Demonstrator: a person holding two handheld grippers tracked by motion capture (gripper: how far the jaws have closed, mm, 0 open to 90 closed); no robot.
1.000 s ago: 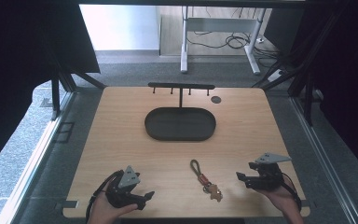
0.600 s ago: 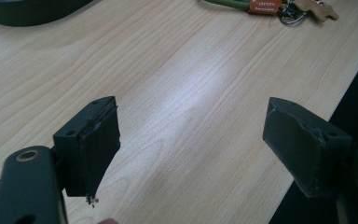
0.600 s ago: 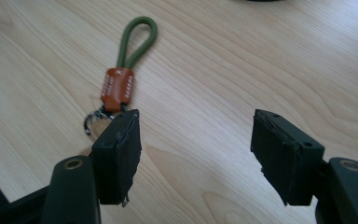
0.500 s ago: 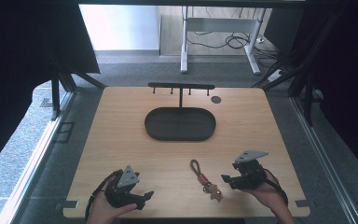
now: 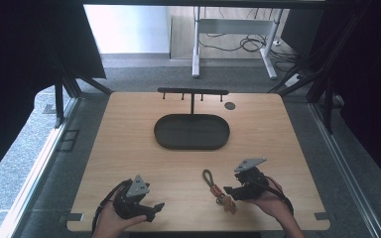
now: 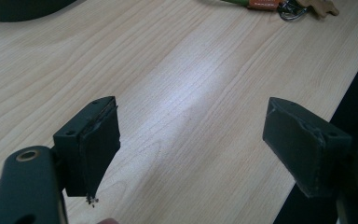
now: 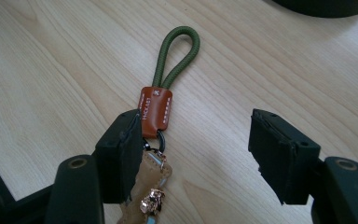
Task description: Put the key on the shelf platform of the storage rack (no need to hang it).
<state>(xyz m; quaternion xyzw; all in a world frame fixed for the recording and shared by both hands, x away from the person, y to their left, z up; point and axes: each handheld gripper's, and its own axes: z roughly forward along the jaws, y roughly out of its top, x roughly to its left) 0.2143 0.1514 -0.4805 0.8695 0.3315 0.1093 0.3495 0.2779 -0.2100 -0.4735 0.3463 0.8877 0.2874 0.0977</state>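
- The left gripper sits near the front edge of the table, toward its front left corner, held in the person's left hand. It is where it was a second ago. In the left gripper view its jaws are spread wide with only bare wood between them.
- The right gripper has moved left along the front of the table since a second ago, from near the front right corner to just beside the keychain. Its jaws are spread apart and pinch nothing.
- In the right gripper view the keychain lies between the spread jaws, close against one of them: a green cord loop, a brown leather tab, then a metal ring and a tan strap with a small metal charm low in the view.
- The keychain lies flat on the wood, near the front edge and a little right of the middle, unmoved from the earlier frames.
- Farther back, a dark oval tray rests at the middle of the table, in the same place as before.
- Behind the tray, near the back edge, stands a black rack with small pegs under its bar.
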